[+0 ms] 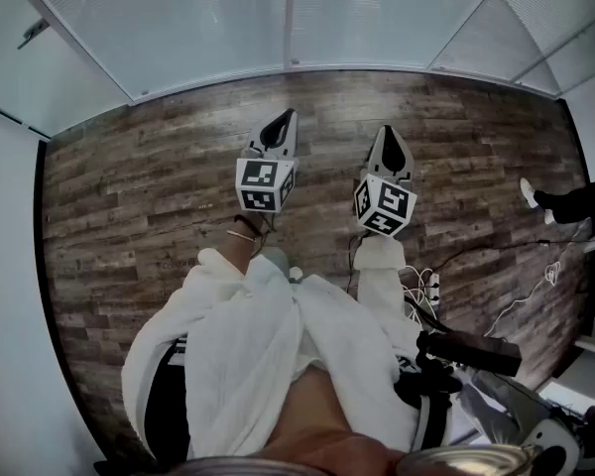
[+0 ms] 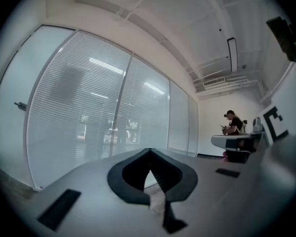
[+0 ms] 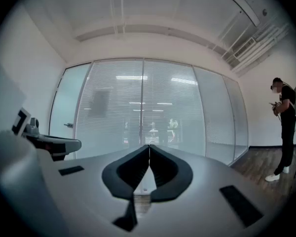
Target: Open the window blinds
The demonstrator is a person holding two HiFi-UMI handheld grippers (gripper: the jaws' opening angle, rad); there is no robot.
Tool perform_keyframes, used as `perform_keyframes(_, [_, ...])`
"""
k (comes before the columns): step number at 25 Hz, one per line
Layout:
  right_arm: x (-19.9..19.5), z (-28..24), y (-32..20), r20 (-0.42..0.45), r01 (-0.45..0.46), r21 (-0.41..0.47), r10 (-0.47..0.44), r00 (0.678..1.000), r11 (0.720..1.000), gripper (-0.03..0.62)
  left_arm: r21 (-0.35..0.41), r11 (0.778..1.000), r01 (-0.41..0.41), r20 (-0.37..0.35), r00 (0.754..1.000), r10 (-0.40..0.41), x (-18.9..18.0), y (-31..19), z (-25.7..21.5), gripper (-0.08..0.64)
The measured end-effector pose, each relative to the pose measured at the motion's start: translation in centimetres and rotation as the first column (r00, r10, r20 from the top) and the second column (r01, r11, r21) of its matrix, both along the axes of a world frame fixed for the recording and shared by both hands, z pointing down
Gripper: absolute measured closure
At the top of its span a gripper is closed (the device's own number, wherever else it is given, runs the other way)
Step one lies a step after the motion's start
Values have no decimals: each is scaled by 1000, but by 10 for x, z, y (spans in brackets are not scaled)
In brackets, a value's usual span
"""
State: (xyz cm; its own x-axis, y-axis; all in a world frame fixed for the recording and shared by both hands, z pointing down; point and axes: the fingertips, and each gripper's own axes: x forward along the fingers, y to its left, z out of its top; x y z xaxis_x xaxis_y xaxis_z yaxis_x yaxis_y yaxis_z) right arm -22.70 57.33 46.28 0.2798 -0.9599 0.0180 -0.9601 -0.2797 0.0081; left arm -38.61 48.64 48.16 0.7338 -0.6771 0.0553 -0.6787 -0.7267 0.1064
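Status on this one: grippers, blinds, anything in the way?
Left gripper shut, empty. Right gripper shut, empty. Blinds down, untouched, ahead. Person standing off right, not between.

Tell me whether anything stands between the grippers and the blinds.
Nothing visible does. Only wood floor lies between the left gripper, the right gripper and the blinds; a person stands off to the right.

Office; glass partitions (image 2: 180, 117) with blinds (image 3: 113, 112); plank floor (image 1: 159, 196) (loose cables (image 1: 421, 291)).

Left gripper (image 1: 280, 125) and right gripper (image 1: 394, 143) held level, side by side, well apart. Jaws of both closed tip to tip, nothing between. White-sleeved forearms (image 1: 240, 296) extended forward.
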Motion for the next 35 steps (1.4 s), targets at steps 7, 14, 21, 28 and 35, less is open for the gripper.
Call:
perform_keyframes(7, [66, 29, -62, 6, 3, -23, -3, 1000, 1000, 581, 13, 1000, -8, 5, 1000, 8, 74, -72, 16, 558])
perform_keyframes(14, [176, 31, -214, 8, -3, -8, 3, 1000, 1000, 581, 36, 999, 32, -4, 999, -32, 174, -233, 13, 558])
perform_keyframes(21, [256, -17, -403, -10, 40, 39, -40, 999, 998, 581, 76, 994, 77, -36, 997, -75, 245, -406, -34, 558])
perform_keyframes(28, [288, -15, -527, -19, 114, 17, -114, 993, 993, 581, 56, 990, 128, -36, 991, -126, 278, -512, -31, 558])
perform_keyframes(35, [335, -10, -670, -32, 253, 31, -252, 967, 967, 581, 47, 963, 265, -23, 964, -264, 320, -631, -15, 558])
